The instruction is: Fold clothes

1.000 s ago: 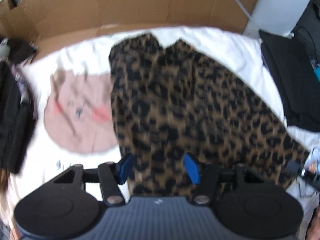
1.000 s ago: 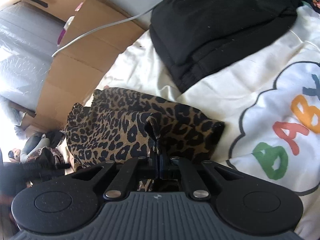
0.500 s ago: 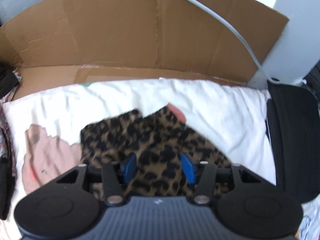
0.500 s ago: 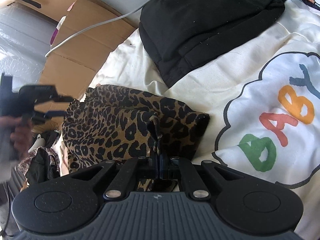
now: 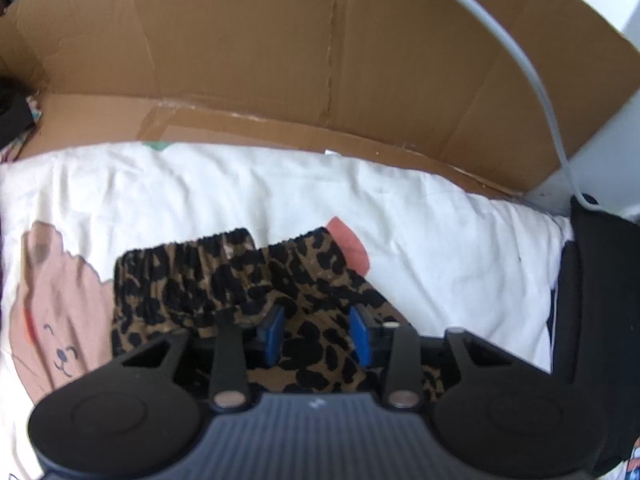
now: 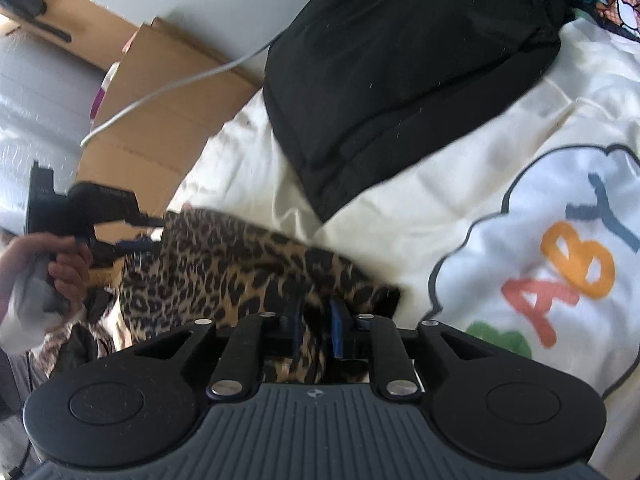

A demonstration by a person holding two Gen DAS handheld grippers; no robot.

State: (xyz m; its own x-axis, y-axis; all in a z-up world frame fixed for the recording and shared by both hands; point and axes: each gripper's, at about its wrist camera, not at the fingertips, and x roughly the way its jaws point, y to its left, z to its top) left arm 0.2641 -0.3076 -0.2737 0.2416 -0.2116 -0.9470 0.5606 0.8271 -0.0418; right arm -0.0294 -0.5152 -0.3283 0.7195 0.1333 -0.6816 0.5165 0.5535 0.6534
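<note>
A leopard-print garment (image 5: 192, 280) lies folded on the white printed sheet (image 5: 240, 192), its gathered elastic edge toward the cardboard. My left gripper (image 5: 316, 334) points steeply down over that end. Its blue pads are closing with leopard cloth between them, and a gap still shows on both sides. In the right wrist view the same garment (image 6: 224, 272) stretches left to the left gripper (image 6: 154, 234), held in a person's hand. My right gripper (image 6: 317, 324) sits at the near corner. Its jaws are opening and the cloth fold lies loose between the parted pads.
A folded black garment (image 6: 400, 80) lies on the sheet beyond the leopard one, seen at the right edge (image 5: 592, 300) in the left wrist view. A cardboard wall (image 5: 280, 60) with a grey cable (image 5: 532, 72) borders the far side. A "BABY" cloud print (image 6: 560, 272) is at right.
The left gripper travelled across the garment to its elastic edge near the cardboard, and its jaws narrowed. The right jaws, pinched on a fold before, have parted. The left hand has entered the right view.
</note>
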